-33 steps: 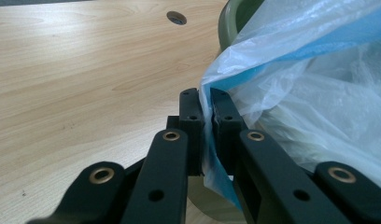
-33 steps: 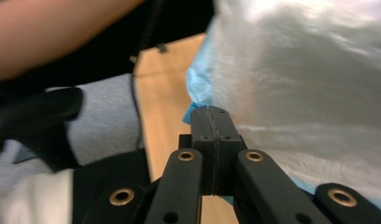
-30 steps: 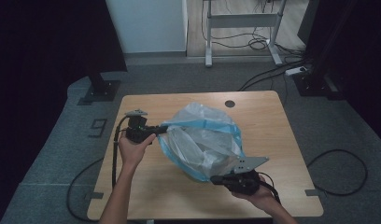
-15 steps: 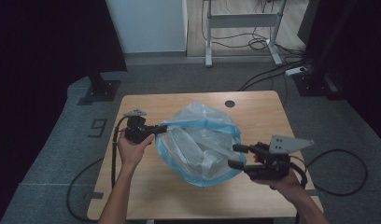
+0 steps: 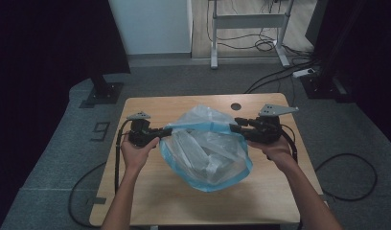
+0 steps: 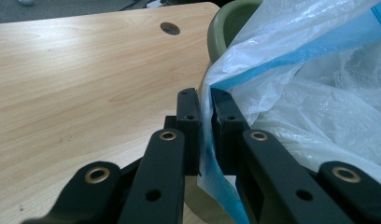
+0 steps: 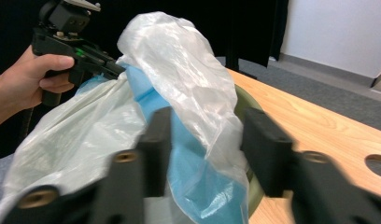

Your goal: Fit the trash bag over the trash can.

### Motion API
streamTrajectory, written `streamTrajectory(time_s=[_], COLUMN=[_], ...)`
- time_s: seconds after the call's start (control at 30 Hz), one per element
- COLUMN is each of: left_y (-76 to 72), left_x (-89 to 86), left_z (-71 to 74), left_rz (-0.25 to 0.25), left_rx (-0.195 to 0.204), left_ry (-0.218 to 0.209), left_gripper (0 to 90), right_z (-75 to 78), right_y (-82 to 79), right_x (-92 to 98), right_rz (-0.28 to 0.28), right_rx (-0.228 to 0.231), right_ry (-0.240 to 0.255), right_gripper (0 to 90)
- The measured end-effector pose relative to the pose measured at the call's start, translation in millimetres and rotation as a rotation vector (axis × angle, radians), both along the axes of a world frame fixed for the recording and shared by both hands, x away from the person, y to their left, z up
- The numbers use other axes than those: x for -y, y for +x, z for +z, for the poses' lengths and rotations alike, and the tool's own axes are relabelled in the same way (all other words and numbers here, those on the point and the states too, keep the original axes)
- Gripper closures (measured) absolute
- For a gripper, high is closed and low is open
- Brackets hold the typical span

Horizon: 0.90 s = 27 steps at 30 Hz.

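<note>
A translucent plastic bag [image 5: 208, 148] with a blue rim lies on the wooden table [image 5: 145, 201], draped over a green bowl [image 6: 226, 28]. My left gripper [image 5: 169, 130] is at the bag's left side, shut on the blue rim [image 6: 205, 100]. My right gripper [image 5: 234, 125] is at the bag's right side, level with the left one. Its jaws have just been closing, and a fold of the bag [image 7: 179, 60] and its blue rim hangs between them [image 7: 205, 135], with gaps to both pads. The green bowl [image 7: 247, 100] peeks out behind that fold.
A round cable hole [image 5: 236, 106] sits in the table near its far edge. Cables trail from both grippers over the table's sides. A desk frame [image 5: 246, 28] and dark stands are on the floor beyond the table.
My right gripper has moved from the bag's near right corner up and away to its right side, letting go and opening around the rim. The left gripper has kept its grip and place.
</note>
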<state>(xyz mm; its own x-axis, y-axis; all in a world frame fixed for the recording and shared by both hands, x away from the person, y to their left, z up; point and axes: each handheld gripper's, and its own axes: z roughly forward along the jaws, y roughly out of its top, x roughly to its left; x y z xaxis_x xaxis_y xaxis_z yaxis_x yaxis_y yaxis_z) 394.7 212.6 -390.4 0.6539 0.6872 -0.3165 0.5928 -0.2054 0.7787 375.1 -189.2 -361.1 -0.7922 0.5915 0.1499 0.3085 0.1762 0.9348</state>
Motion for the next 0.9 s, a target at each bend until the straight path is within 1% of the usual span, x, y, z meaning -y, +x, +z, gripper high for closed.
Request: streamTrajectory(time_s=[0.03,0.07,0.1,0.13,0.2,0.27,0.33,0.4,0.47,0.57,0.63,0.73,0.9], left_y=[0.9,1.2,1.3,1.5,2.0,2.3,2.3,2.8,4.1,6.0,7.9,11.1,16.8], left_x=[-0.3,-0.3,-0.2,-0.4,-1.2,-2.4,-3.0,-4.8,-4.7,-3.6,-2.5,-0.1,2.4], left_z=[-0.1,-0.1,0.0,0.1,-0.1,0.0,0.3,0.9,0.6,-0.7,-2.0,-3.9,-8.9], left_rz=[-0.002,-0.003,-0.003,-0.003,-0.002,-0.002,0.0,-0.001,-0.002,-0.004,-0.009,-0.012,-0.009], left_rx=[0.0,0.0,0.0,-0.001,0.001,0.003,0.005,0.005,0.002,0.001,-0.005,-0.013,-0.031], left_ry=[-0.002,0.0,-0.001,-0.005,-0.007,-0.009,-0.01,-0.025,-0.032,-0.035,-0.038,-0.039,-0.036], left_gripper=[83.2,83.1,83.1,83.1,83.1,83.1,83.1,82.7,82.6,82.8,82.6,82.6,82.8], right_z=[0.2,0.8,1.8,2.9,5.3,7.5,8.4,7.2,4.2,-0.4,-3.5,-9.4,-22.6], right_y=[2.3,4.1,5.9,7.8,11.3,15.4,19.3,24.8,31.4,39.1,44.3,52.3,64.1], right_x=[-0.7,-1.6,-2.7,-4.0,-5.0,-4.5,-3.0,0.3,2.3,1.2,1.2,1.1,1.1], right_rz=[0.008,0.012,0.015,0.014,0.007,-0.004,-0.027,-0.055,-0.074,-0.099,-0.114,-0.14,-0.161], right_rx=[0.001,0.006,0.008,0.007,0.012,0.008,0.011,0.0,-0.021,-0.033,-0.043,-0.069,-0.111], right_ry=[0.01,0.015,0.014,0.012,0.011,0.027,0.038,0.061,0.078,0.072,0.08,0.078,0.077], right_gripper=[77.4,83.2,87.1,88.2,88.5,88.6,88.6,88.6,88.6,88.5,88.5,88.4,88.5])
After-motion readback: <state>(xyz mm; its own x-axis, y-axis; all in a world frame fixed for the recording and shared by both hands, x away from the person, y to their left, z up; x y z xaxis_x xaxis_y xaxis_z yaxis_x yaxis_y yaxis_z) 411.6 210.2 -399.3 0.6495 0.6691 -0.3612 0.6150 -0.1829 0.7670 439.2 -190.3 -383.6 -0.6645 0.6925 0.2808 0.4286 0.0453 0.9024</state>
